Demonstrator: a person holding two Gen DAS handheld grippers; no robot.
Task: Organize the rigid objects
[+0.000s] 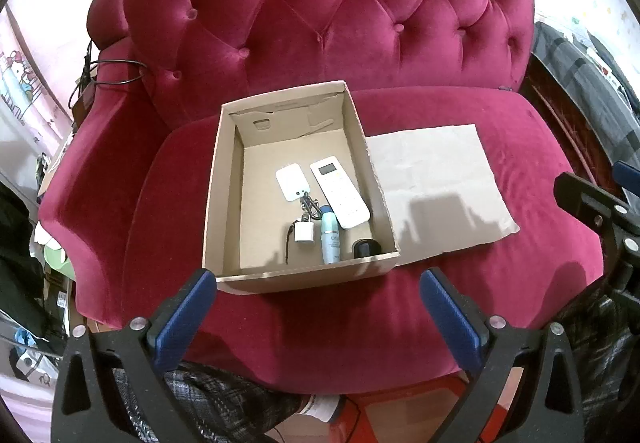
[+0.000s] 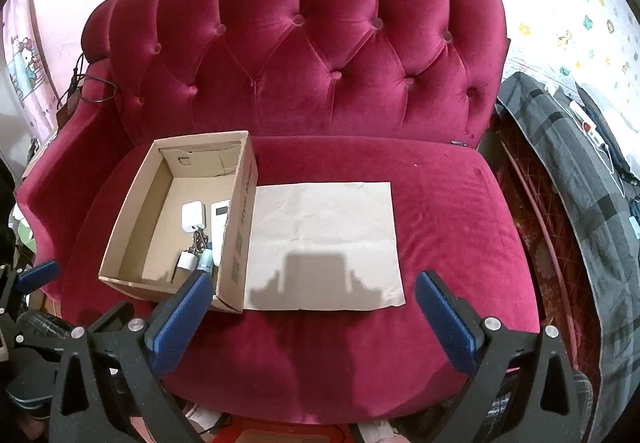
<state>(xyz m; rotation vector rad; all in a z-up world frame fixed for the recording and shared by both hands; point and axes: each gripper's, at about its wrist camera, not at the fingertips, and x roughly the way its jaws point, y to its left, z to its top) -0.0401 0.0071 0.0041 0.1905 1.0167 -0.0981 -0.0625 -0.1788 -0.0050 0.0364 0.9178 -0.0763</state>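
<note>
Straight ahead of the left gripper, fingers spread and empty, sits the box holding the remote, its long axis running away from the fingers; the right gripper, also spread, faces bare paper, so left looks nearer

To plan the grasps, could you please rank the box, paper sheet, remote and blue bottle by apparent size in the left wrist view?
1-2. cardboard box and paper sheet: too similar to rank.
3. white remote.
4. blue bottle.
</note>
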